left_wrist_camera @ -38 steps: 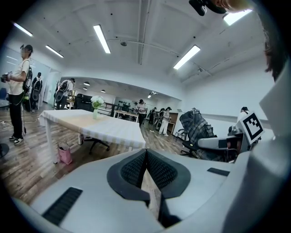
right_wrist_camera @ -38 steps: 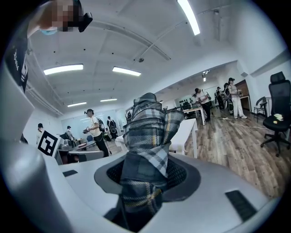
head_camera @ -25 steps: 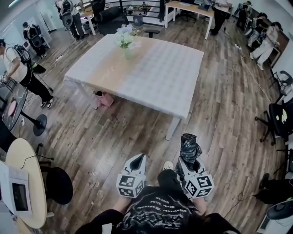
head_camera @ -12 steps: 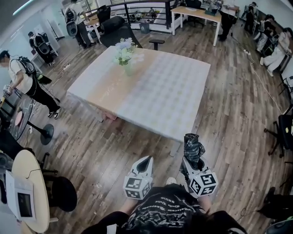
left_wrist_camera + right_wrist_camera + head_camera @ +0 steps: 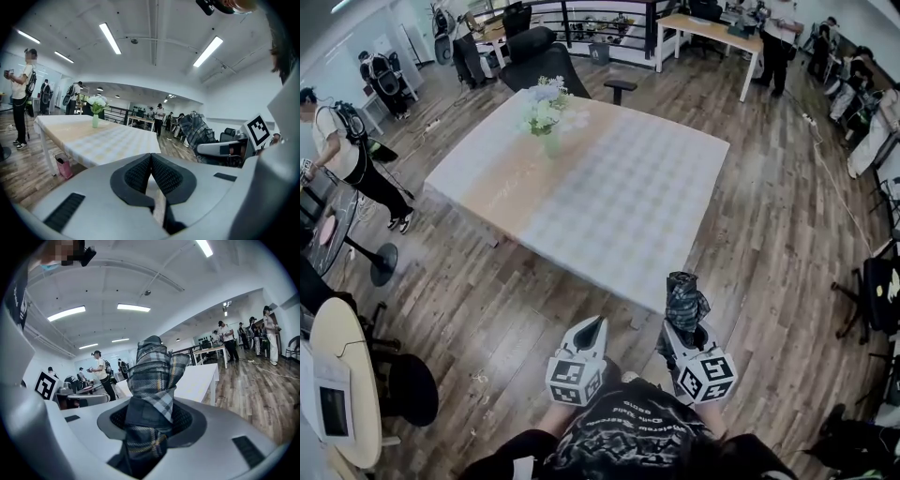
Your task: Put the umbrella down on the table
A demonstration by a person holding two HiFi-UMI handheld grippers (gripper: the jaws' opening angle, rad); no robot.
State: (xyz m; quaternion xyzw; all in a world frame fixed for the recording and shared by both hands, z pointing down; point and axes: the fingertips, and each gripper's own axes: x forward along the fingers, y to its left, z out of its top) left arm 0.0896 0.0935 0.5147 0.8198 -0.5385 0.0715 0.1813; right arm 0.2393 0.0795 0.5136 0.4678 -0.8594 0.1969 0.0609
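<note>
A folded plaid umbrella point(image 5: 684, 302) point(image 5: 152, 376) sticks out forward from my right gripper point(image 5: 686, 330), whose jaws are shut on it; its tip reaches just short of the near edge of the big square table point(image 5: 609, 197). The umbrella point(image 5: 199, 133) also shows at the right of the left gripper view. My left gripper point(image 5: 587, 331) point(image 5: 151, 161) is beside it, shut with nothing between its pads, held over the wooden floor before the table.
A vase of flowers point(image 5: 546, 108) stands at the table's far left part. A pink bag point(image 5: 63, 166) sits under the table. Several people stand around the room; a round side table point(image 5: 342, 375) and a stool point(image 5: 408, 389) are at my left.
Both grippers and I have moved forward toward the table; its near edge is now closer to the umbrella's tip. The grip on the umbrella is unchanged.
</note>
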